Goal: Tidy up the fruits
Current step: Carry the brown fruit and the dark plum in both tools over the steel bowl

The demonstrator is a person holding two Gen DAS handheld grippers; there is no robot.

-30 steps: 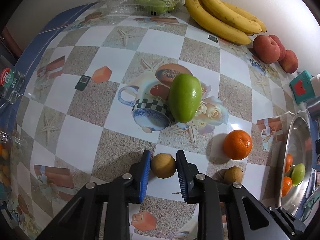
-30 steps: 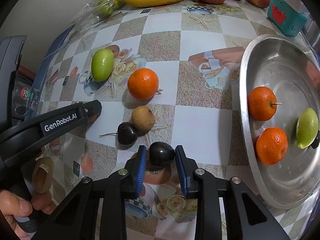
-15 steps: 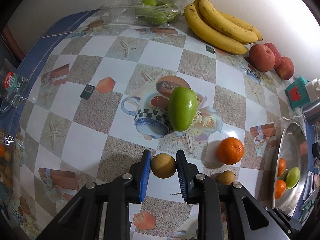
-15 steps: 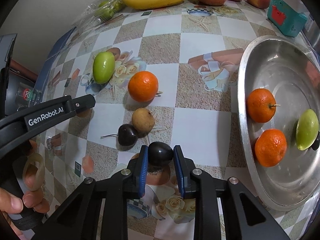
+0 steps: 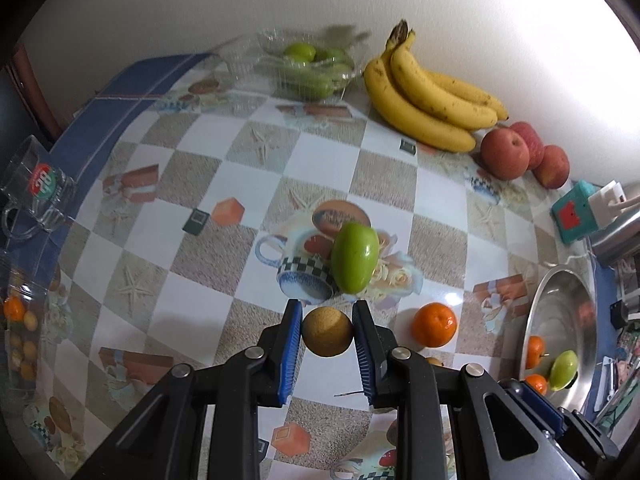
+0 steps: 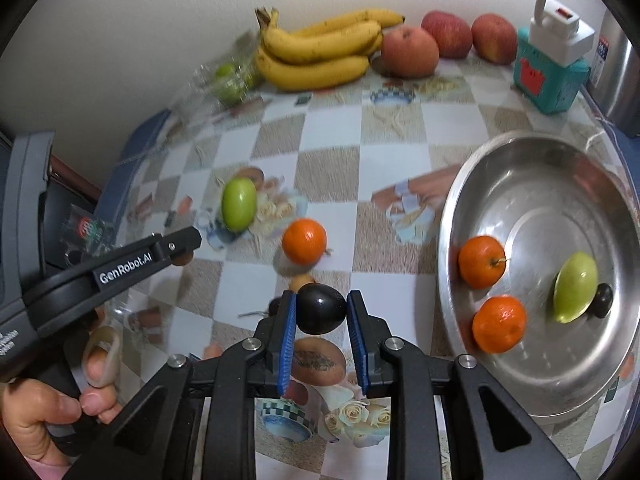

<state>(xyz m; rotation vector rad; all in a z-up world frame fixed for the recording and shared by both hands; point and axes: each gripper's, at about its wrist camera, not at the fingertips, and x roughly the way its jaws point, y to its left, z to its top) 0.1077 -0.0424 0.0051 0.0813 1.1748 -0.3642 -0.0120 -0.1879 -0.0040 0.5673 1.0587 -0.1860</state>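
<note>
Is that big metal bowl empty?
No. The bowl holds two oranges, a green fruit and a small dark fruit.

Between the blue-padded black fingers [image 5: 290, 344] of the left gripper [image 5: 327, 338] sits a round tan-brown fruit [image 5: 327, 337]; beyond them lies a glossy green oval fruit [image 5: 355, 256], and to their right a bright orange mandarin [image 5: 434, 324]. The surface [image 5: 312, 168] is checked white and speckled beige, printed with roses and a blue cup. The right gripper [image 6: 321, 314] holds a shiny black plum [image 6: 322, 314], right of which gleams a silver steel bowl [image 6: 560, 184]
</note>
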